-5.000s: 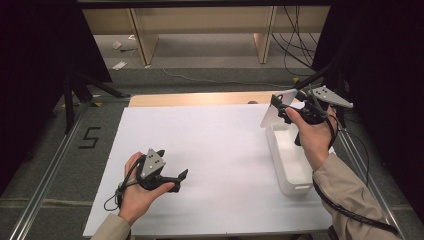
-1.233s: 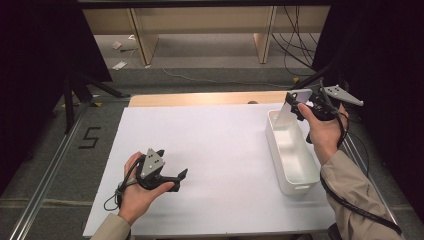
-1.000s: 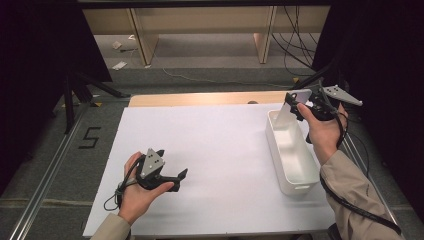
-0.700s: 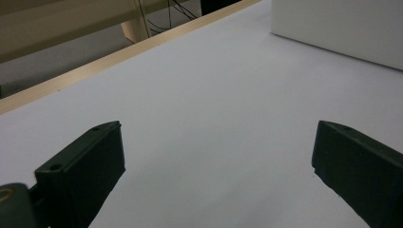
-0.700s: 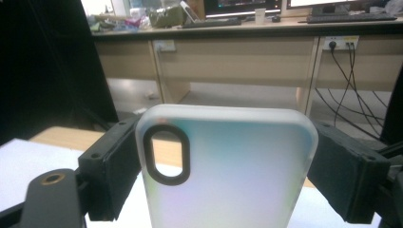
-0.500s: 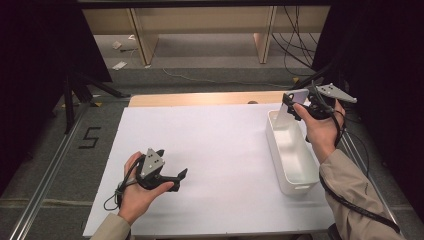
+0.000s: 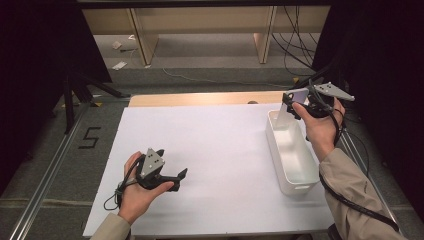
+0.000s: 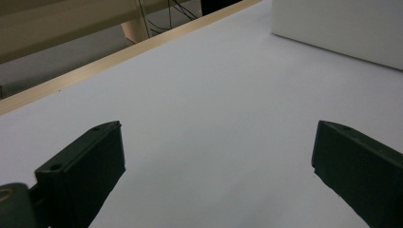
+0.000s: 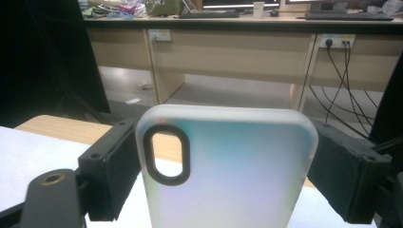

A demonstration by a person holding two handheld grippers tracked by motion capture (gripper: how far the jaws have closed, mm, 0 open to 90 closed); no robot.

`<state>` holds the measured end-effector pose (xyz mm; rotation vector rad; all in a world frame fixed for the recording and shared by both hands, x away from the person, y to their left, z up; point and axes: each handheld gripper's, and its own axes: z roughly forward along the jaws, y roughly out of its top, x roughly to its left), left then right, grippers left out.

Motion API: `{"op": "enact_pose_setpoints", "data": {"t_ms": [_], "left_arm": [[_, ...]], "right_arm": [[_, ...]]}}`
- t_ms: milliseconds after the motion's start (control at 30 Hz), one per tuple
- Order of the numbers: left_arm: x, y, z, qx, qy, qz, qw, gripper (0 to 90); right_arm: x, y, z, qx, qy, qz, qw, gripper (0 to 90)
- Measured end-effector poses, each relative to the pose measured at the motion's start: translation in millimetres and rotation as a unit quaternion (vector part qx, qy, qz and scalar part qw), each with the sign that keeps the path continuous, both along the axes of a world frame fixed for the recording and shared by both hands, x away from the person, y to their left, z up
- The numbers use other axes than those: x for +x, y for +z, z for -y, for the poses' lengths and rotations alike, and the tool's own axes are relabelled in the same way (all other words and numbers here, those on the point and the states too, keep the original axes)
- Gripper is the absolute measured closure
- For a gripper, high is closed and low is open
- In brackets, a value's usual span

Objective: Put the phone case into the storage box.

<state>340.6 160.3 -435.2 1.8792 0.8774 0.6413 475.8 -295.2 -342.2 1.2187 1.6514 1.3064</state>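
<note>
Your right gripper is clamping a phone case by its sides, holding it upright above the bin's far end, seemingly just clear of the rim. Your left gripper is resting wide open, empty, on the table, well apart from the bin.

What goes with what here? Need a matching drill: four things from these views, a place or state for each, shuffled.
Things:
1. translucent white phone case
2. white rectangular plastic bin
3. left gripper
4. right gripper

Places or states:
A. jaws open, nothing between them, low over the white table top
B. standing at the table's right side
C. clamped upright between two black jaws
D. held above the bin's far end

Pairs: 1-C, 2-B, 3-A, 4-D
</note>
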Motion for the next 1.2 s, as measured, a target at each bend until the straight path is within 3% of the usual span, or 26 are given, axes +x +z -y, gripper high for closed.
{"op": "enact_pose_setpoints", "data": {"t_ms": [1200], "left_arm": [[0.8, -1.0, 0.6, 0.0, 0.0, -0.002, 1.0, 3.1]], "right_arm": [[9.7, -1.6, 0.5, -0.013, -0.007, -0.012, 0.9998, 17.9]]}}
